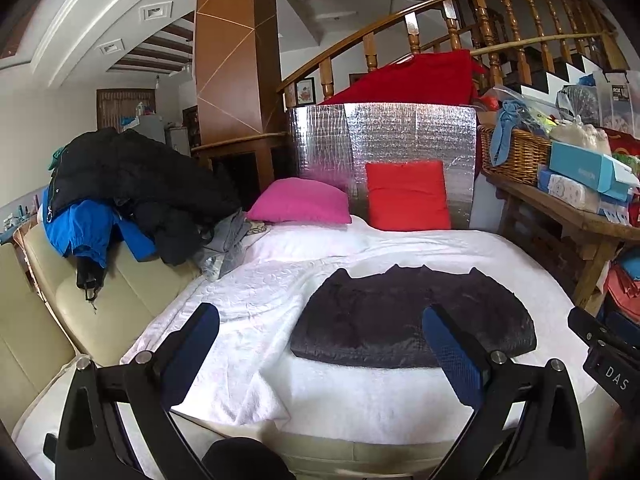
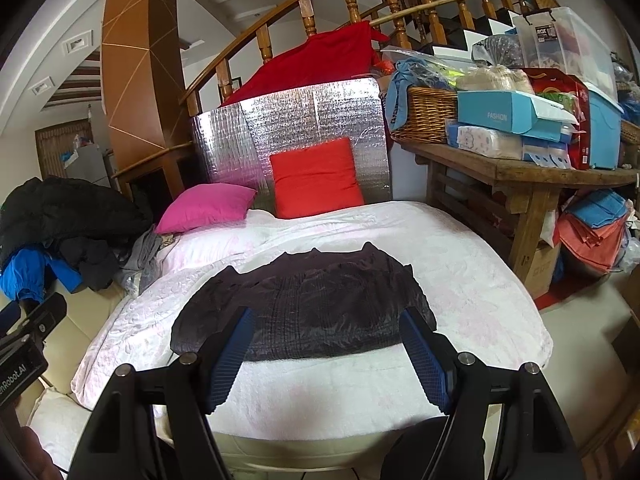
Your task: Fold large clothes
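A dark folded garment (image 2: 304,304) lies flat on the white blanket (image 2: 472,292) covering the bed, near its front edge. The right tongs (image 2: 326,354) hang above the garment's near hem with jaws spread wide, nothing between them. The left tongs (image 1: 320,354) hover beside the garment's left end, likewise wide and empty. A pink pillow (image 1: 300,202) and a red pillow (image 1: 406,196) rest at the bed's far end; a pile of jackets (image 1: 132,184) sits on the sofa to the left
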`<state>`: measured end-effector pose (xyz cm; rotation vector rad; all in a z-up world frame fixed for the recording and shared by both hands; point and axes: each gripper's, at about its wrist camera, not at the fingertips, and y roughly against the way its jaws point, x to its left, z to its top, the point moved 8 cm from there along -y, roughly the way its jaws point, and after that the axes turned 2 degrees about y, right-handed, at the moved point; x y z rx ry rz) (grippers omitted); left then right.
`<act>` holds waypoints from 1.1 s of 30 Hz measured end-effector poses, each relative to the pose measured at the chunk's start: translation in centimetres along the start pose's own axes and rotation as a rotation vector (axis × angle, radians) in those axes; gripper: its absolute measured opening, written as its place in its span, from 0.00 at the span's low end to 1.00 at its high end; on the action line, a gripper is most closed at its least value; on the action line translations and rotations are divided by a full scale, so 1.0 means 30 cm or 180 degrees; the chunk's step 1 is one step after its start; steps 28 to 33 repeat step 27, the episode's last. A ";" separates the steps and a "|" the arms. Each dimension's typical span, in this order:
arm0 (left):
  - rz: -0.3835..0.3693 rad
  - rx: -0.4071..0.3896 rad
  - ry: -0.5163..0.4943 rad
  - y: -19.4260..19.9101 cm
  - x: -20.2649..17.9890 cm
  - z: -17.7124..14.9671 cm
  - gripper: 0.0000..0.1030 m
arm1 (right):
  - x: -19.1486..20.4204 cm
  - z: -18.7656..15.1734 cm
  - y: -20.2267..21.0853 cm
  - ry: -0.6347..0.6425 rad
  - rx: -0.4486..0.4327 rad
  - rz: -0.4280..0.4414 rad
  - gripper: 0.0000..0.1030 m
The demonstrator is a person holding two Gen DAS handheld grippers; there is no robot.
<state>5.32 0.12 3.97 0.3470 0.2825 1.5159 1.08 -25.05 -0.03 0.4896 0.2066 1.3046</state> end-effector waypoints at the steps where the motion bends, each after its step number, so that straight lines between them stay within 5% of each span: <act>1: -0.0005 -0.0007 0.0006 0.002 0.004 0.001 0.98 | 0.001 0.000 0.001 0.0007 -0.0004 -0.0004 0.76; 13: -0.0046 0.0014 0.0044 -0.003 0.042 0.005 0.98 | 0.063 0.008 -0.004 0.0149 -0.0007 0.0008 0.76; 25: -0.0667 0.0125 0.0159 -0.127 -0.006 0.026 0.98 | 0.084 0.057 -0.109 0.0250 0.0011 -0.0020 0.76; 33: -0.0682 0.0075 0.0246 -0.181 0.010 0.037 0.98 | 0.042 0.088 -0.146 0.0217 -0.0015 -0.0090 0.76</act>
